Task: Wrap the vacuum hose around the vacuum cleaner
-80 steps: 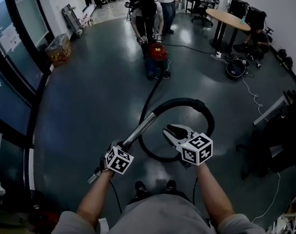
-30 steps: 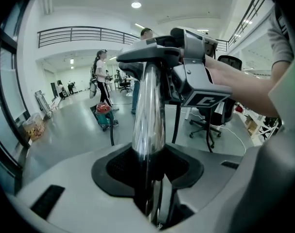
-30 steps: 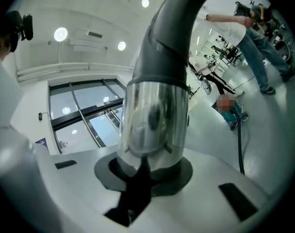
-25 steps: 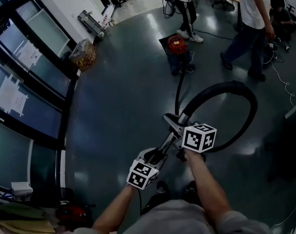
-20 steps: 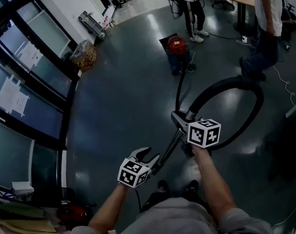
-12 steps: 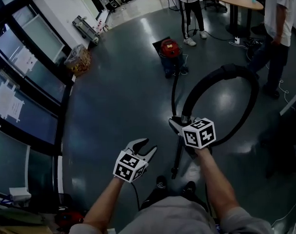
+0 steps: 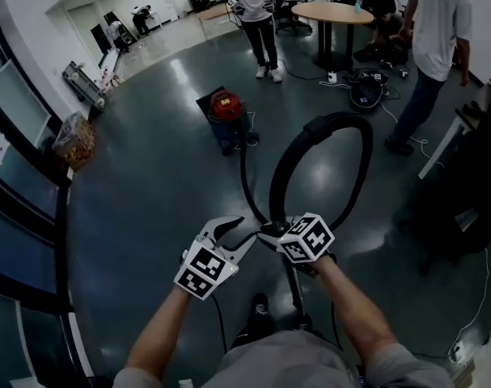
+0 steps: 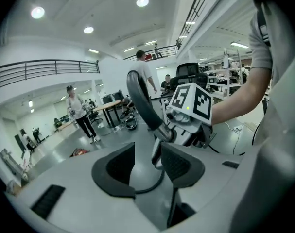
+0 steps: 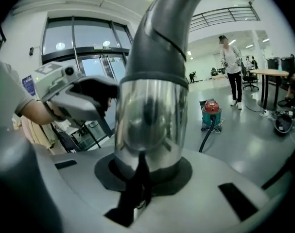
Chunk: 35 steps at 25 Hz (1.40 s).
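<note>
**A:** How much is wrapped?

**B:** None yet. The vacuum hose (image 7: pixel 334 118) loops in the air, well apart from the red vacuum cleaner (image 7: pixel 226 107), one end running to it. The right gripper (image 7: pixel 267 234) clamps the chrome wand (image 9: pixel 149 123). The left gripper (image 7: pixel 235 234) gapes empty.

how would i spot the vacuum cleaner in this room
Find the round wooden table at the far end. On the dark floor before it sits the vacuum cleaner: the only red-topped canister, with a black hose running from it.
</note>
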### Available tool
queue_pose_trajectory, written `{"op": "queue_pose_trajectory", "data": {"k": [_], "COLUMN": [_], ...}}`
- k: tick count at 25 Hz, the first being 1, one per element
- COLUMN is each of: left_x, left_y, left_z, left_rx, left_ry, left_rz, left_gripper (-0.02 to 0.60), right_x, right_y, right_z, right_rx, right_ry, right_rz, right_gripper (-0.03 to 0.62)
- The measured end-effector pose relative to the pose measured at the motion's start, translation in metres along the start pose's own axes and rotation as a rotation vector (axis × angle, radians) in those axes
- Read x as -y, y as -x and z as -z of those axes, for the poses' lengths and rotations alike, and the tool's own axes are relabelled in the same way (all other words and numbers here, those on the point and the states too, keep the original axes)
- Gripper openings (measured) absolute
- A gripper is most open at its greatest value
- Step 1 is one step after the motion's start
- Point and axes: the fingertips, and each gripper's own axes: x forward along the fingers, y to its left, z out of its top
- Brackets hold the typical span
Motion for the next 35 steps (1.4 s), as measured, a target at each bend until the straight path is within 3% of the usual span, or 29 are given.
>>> {"op": "queue_pose_trajectory", "data": {"k": [7,13,16,20,24,29,35], "left_x": [-0.043,-0.063,-0.058,-0.048,-0.046,-0.052,-0.051], "left_y": [0.008,-0.001,-0.009,-0.018,-0.031,-0.056,-0.105], "left_z": [-0.06,-0.077,-0.08,-0.071,-0.076,-0.089,-0.089], "left_rx": [0.108,0.139,0.126,0.048,-0.009,-0.049,-0.159], "left_ry": [-0.37,-0.581,-0.717,-0.886,-0.933,-0.935,-0.914], "left_rz": [0.113,0.221,0.29,0.408,0.451,0.45,0.467], "left_gripper": [0.175,0.175,0.175,0.176,0.176,0.177,0.177], "right_x": [0.0,0.012,0.015,0.02,0.029,0.049,0.085], "right_y": [-0.009,-0.031,-0.04,-0.046,-0.045,-0.036,-0.012], "right_z": [0.008,0.018,0.017,0.019,0.03,0.037,0.042], "right_rx": [-0.161,-0.248,-0.277,-0.344,-0.405,-0.467,-0.543], "right_ry": [0.019,-0.017,-0.009,0.03,0.084,0.151,0.271], "right_rz": [0.06,0.12,0.151,0.181,0.182,0.164,0.114], "right_gripper": [0.064,0.064,0.064,0.064,0.064,0.064,0.063]}}
